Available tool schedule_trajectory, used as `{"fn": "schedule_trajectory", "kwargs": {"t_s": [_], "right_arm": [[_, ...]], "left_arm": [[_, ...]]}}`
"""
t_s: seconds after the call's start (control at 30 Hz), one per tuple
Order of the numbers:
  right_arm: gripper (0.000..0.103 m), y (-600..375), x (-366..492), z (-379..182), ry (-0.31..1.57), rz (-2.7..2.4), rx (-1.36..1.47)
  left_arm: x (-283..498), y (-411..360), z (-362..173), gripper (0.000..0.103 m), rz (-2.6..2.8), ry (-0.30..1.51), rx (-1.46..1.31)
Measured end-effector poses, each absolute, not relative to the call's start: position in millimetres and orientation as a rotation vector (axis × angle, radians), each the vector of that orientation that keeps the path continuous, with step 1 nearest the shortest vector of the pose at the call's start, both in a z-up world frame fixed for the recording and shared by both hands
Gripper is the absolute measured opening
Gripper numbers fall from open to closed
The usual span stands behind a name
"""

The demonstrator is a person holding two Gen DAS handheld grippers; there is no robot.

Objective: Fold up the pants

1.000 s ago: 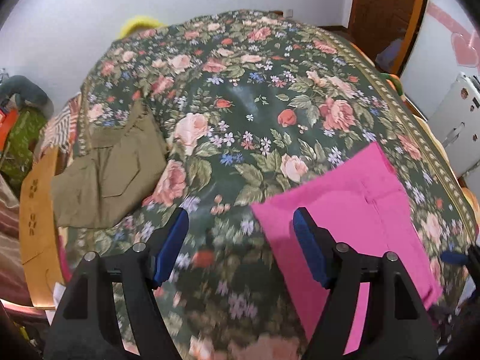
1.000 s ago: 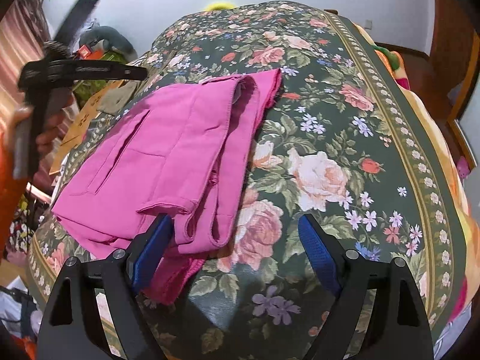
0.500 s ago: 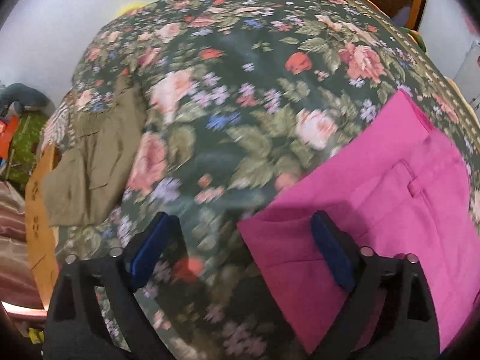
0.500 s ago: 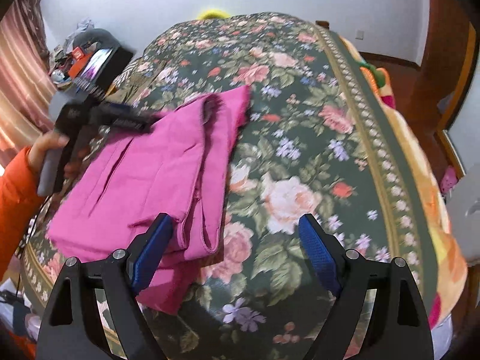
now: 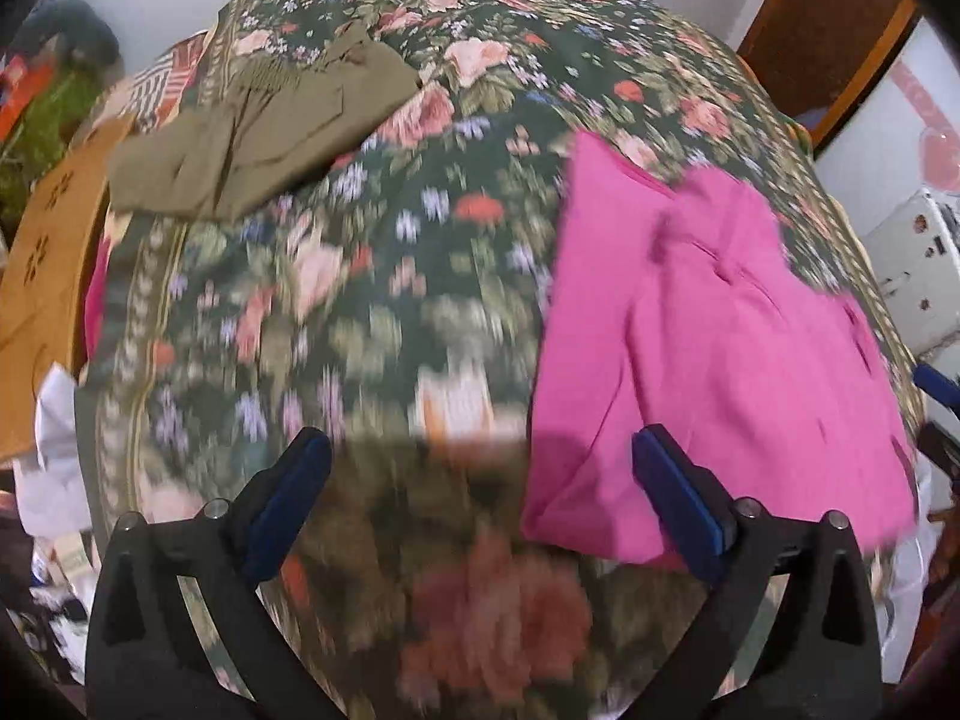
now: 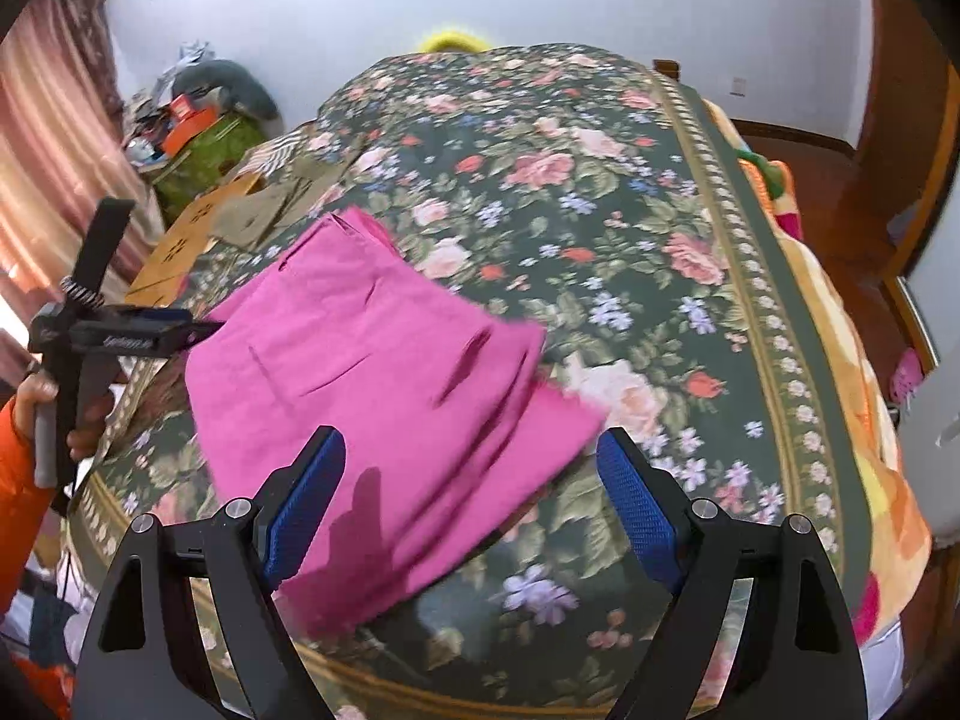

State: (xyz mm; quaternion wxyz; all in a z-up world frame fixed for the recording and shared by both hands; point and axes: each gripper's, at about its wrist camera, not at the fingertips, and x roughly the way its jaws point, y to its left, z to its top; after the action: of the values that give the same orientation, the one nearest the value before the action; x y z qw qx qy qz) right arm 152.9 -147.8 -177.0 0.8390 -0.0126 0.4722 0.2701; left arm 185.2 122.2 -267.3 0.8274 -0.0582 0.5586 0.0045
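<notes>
Folded pink pants [image 5: 714, 348] lie on the floral bedspread [image 5: 390, 276], right of centre in the left wrist view and centre-left in the right wrist view [image 6: 372, 396]. My left gripper [image 5: 480, 480] is open and empty, its right finger over the pants' near left corner. It also shows from the side in the right wrist view [image 6: 198, 324], at the pants' left edge. My right gripper [image 6: 471, 480] is open and empty, hovering above the pants' near edge.
Folded olive-brown pants [image 5: 264, 132] lie at the bed's far left edge, seen too in the right wrist view [image 6: 270, 204]. A brown cardboard piece [image 5: 42, 264] sits left of the bed. Clutter [image 6: 198, 120] stands by the wall. A wooden door [image 5: 822, 30] is at right.
Both grippers have pulled back from the pink pants. The left gripper swung so the pants sit further right. The pants now lie as a flatter folded stack.
</notes>
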Motion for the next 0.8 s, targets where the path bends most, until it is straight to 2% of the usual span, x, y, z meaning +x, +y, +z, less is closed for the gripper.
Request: {"fn": "schedule_trajectory", "kwargs": {"t_s": [0.13,0.27,0.33,0.47,0.63,0.73,0.8], "right_arm": [[0.082,-140.4,150.9,-188.2,1.007,0.595,-0.016],[0.064,-140.2,150.9,-200.7,1.035,0.604,0.005],[0.059,-143.1,147.9,-203.2,1.037,0.617,0.034],[0.047,-144.3,141.0,-200.1,1.020,0.624,0.041],[0.040,-142.4,137.7,-200.8,1.006,0.621,0.032],[0.034,-140.1,136.8,-205.5,1.009,0.628,0.021],[0.033,-137.8,133.6,-205.6,0.997,0.632,-0.007]], "left_arm": [[159.7,115.8,-262.6,0.102,0.009,1.178,-0.155],[145.7,113.8,-249.7,0.098,0.022,1.147,-0.151],[139.0,112.9,-236.7,0.085,0.033,1.109,-0.125],[130.5,106.6,-210.8,0.075,-0.016,1.028,-0.121],[139.8,87.5,-211.9,0.043,-0.088,1.027,-0.110],[145.6,77.2,-231.6,0.032,-0.130,1.068,-0.114],[145.7,77.9,-243.8,0.032,-0.125,1.073,-0.103]]}}
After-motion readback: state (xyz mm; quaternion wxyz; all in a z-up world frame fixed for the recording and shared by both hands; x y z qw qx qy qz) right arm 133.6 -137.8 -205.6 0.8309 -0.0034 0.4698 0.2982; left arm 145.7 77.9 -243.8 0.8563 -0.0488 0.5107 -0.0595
